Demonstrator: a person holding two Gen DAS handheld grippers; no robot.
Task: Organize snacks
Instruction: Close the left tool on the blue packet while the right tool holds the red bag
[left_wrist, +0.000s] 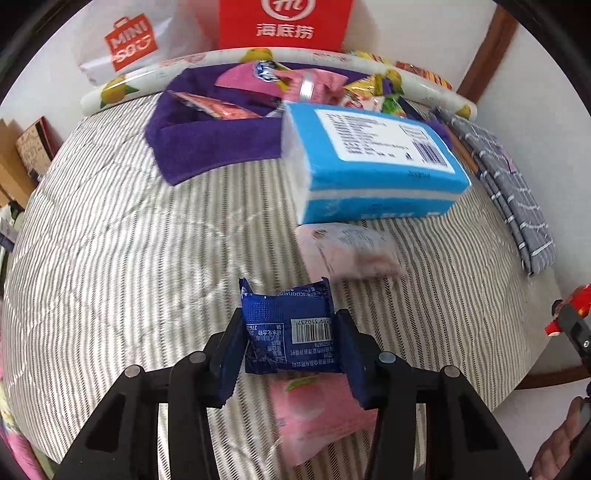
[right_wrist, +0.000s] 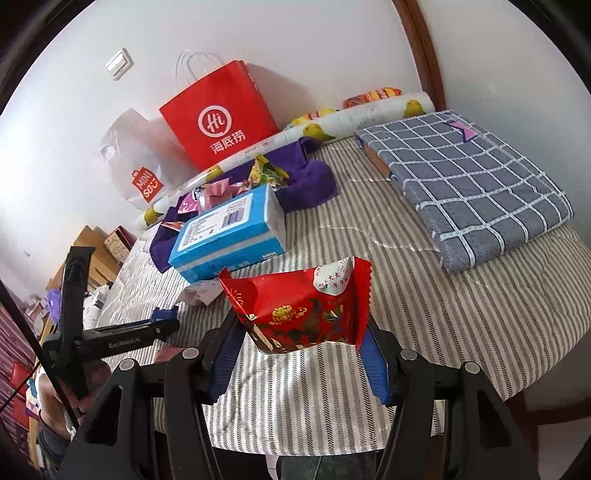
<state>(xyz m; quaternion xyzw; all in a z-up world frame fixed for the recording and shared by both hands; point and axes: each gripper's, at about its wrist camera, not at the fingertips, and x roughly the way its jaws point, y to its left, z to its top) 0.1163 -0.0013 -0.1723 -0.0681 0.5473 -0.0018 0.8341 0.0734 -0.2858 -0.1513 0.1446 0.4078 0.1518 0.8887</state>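
Observation:
My left gripper (left_wrist: 290, 341) is shut on a dark blue snack packet (left_wrist: 290, 332) with a barcode, held above the striped bed cover (left_wrist: 129, 240). A pink peach packet (left_wrist: 317, 417) lies under it and a pale pink packet (left_wrist: 351, 254) lies just ahead. My right gripper (right_wrist: 301, 345) is shut on a red snack packet (right_wrist: 303, 310), held above the bed. A purple cloth (left_wrist: 207, 144) at the far side holds a pile of mixed snacks (left_wrist: 295, 83); it also shows in the right wrist view (right_wrist: 310, 177). The left gripper shows in the right wrist view (right_wrist: 164, 319).
A blue tissue pack (left_wrist: 373, 166) lies in front of the purple cloth. A red paper bag (right_wrist: 218, 118) and a white Miniso bag (right_wrist: 140, 177) lean on the wall behind a fruit-print roll (right_wrist: 351, 118). A folded grey checked cloth (right_wrist: 465, 181) lies on the right.

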